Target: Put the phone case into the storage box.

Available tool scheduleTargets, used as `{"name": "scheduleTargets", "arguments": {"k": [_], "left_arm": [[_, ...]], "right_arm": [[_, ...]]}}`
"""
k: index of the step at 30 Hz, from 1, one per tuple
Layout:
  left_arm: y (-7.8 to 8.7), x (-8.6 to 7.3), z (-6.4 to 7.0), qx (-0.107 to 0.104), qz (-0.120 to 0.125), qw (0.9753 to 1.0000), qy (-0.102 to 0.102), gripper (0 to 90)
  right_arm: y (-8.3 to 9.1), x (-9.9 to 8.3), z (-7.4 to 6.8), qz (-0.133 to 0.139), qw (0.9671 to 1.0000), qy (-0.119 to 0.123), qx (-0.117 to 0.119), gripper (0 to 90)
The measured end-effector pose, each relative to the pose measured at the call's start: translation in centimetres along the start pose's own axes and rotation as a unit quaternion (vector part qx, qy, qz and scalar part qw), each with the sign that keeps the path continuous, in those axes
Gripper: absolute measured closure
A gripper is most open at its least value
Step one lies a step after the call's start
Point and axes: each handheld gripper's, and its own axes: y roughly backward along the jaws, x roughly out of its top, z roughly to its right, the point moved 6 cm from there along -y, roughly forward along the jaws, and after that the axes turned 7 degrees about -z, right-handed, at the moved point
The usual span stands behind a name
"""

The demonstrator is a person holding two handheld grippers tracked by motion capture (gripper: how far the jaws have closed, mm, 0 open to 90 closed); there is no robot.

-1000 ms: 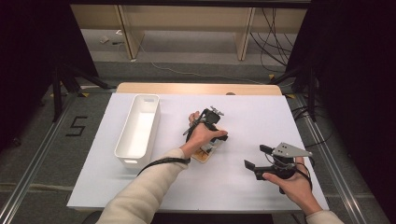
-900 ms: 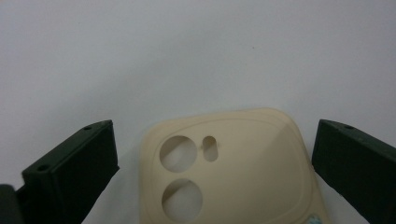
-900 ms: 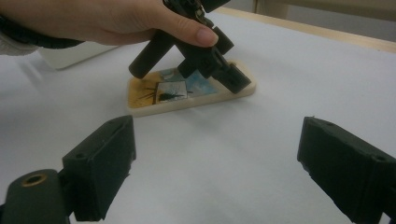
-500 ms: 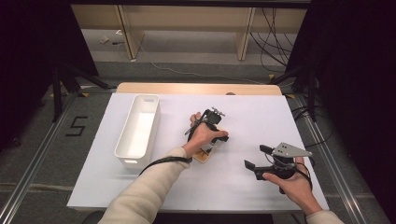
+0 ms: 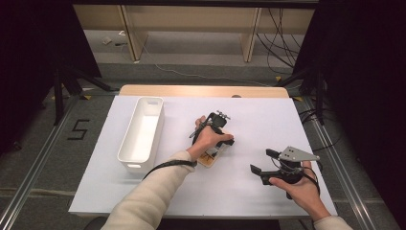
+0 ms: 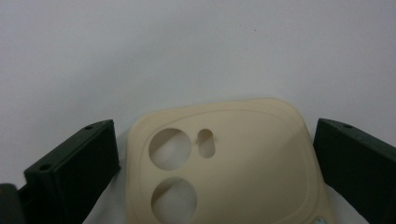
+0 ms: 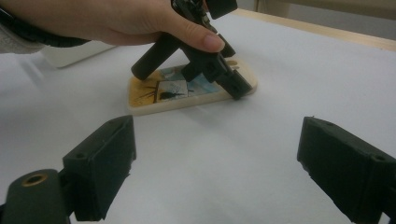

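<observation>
Phone case point(image 5: 210, 157): one, flat on the white table point(image 5: 239, 191) mid-way, just right of one white bin point(image 5: 141, 134), long axis running near-to-far. Left gripper point(image 6: 210, 154) view: jaws apart, straddling the case's camera-cutout end. Right gripper point(image 7: 215, 168) view: jaws wide apart, holding nothing

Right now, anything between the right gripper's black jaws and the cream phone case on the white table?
Nothing. In the right gripper view, only bare white tabletop separates the open right gripper from the cream phone case; the left gripper is on the case.
</observation>
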Motion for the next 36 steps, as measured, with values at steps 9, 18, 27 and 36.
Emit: {"name": "scheduleTargets", "arguments": {"k": [9,18,27,36], "left_arm": [[0.02,0.1,-0.04,-0.003,-0.007,1.0,0.0,1.1],[0.24,0.09,-0.16,0.0,-0.007,1.0,0.001,6.7],[0.29,0.1,-0.11,0.002,-0.008,1.0,0.002,8.0],[0.35,0.2,0.0,0.004,-0.016,0.9999,0.003,9.4]], "right_arm": [[0.01,-0.01,0.01,0.0,1.0,0.0,0.0,12.5],[-0.01,-0.01,-0.02,-0.001,1.0,0.0,0.001,12.5],[-0.02,-0.02,-0.05,-0.001,1.0,0.0,0.001,12.5],[-0.01,-0.03,-0.03,-0.001,1.0,0.0,0.001,12.5]]}}
